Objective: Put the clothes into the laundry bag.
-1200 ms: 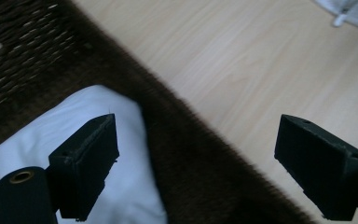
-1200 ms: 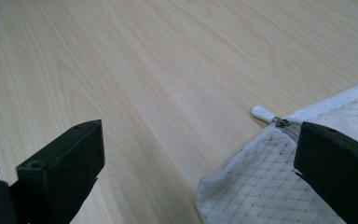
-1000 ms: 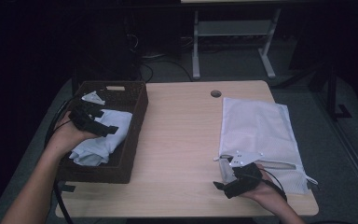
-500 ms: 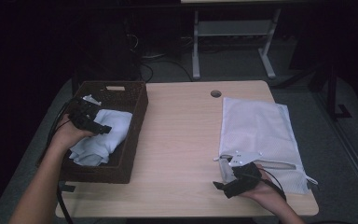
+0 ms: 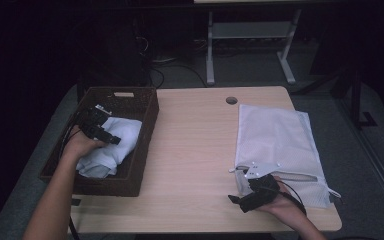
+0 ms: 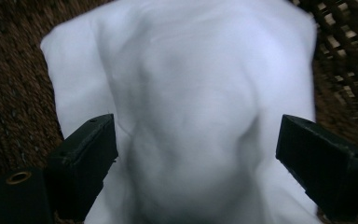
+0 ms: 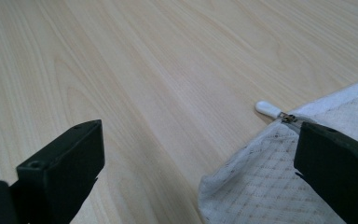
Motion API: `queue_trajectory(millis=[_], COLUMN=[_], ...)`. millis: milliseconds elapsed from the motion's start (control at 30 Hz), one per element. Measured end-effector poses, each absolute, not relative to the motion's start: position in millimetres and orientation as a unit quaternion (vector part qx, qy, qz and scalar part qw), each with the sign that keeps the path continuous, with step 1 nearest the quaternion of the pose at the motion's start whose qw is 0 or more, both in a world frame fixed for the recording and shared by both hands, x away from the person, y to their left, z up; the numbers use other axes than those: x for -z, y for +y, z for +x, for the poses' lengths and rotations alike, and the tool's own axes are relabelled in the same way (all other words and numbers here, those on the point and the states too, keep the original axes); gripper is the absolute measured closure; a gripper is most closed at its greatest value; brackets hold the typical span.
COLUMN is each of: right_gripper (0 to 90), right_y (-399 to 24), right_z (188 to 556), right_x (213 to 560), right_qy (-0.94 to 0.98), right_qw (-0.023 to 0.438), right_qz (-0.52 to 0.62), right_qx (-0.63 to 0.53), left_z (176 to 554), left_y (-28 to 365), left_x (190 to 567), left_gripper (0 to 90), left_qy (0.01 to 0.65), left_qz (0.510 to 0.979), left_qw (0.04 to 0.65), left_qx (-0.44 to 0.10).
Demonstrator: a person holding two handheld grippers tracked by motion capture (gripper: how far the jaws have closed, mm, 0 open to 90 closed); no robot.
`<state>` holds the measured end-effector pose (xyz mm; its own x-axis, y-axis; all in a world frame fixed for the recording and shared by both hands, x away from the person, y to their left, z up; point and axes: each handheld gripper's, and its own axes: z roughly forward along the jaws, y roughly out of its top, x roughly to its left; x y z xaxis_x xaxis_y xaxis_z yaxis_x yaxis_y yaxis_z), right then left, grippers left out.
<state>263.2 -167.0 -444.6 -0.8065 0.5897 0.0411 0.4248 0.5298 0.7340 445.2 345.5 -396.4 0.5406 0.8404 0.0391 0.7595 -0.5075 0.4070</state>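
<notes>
A crumpled white cloth [image 5: 111, 147] [image 6: 191, 102] lies inside a dark wicker basket [image 5: 145, 145] at the table's left. My left gripper [image 5: 111, 139] [image 6: 196, 154] hangs just over the cloth, open, its jaws spread to either side of a fold. A white mesh laundry bag [image 5: 275, 145] [image 7: 279, 182] lies flat at the right, and its white zipper pull [image 7: 269, 109] sits at the near corner. My right gripper [image 5: 236, 200] [image 7: 200, 163] rests low by that corner, open, with one jaw over the mesh and the other over bare wood.
The wooden table [image 5: 195, 150] has a round cable hole [image 5: 231, 100] near its back edge. Between basket and bag is bare tabletop. A white desk frame [image 5: 250, 35] stands on the floor beyond the table.
The left gripper has drifted a little down and right over the cloth in the basket. The right hand has stayed where it was.
</notes>
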Motion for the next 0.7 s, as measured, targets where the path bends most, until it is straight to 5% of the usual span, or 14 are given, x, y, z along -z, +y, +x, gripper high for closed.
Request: queue_trajectory(millis=[700], right_gripper=[1.3], right_y=[-169.0], right_z=[263.7], right_x=[445.4], right_qy=[0.869], right_qw=[0.108], right_qz=[0.294], right_qx=[-0.384], left_z=[455.8], left_y=[350.9], left_x=[428.5], left_gripper=[9.1], left_qy=[0.506], left_qz=[0.845], left_qw=[0.159], left_qx=[-0.070])
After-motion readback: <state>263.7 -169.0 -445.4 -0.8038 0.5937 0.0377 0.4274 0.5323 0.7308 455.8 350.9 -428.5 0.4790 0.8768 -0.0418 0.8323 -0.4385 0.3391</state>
